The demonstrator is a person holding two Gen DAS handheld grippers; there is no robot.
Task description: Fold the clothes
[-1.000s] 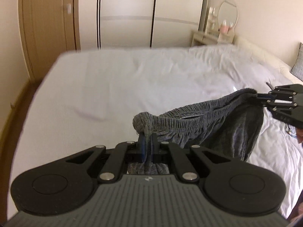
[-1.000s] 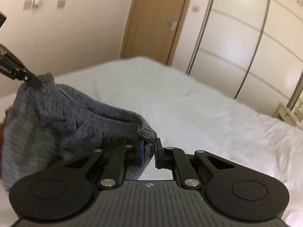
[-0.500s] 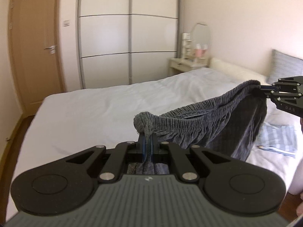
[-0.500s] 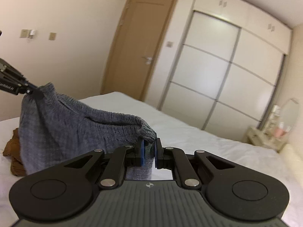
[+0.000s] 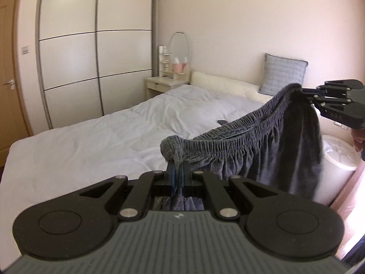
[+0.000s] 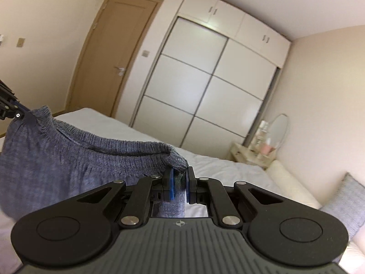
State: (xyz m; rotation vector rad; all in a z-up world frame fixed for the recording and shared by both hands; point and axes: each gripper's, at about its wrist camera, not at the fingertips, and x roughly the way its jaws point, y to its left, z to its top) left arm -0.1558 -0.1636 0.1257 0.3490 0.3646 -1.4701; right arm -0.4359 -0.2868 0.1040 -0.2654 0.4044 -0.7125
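Ribbed grey knit garment [image 5: 269, 146], matt white cotton bedsheet [image 5: 95, 141], smooth glossy wardrobe [image 5: 95, 52].

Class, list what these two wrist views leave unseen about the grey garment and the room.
- Grey garment: its lower end, left wrist view, hidden behind the left gripper; in the right wrist view, behind the right gripper.
- Items on the dressing table: too small to identify.
- Door: cut by the left edge.
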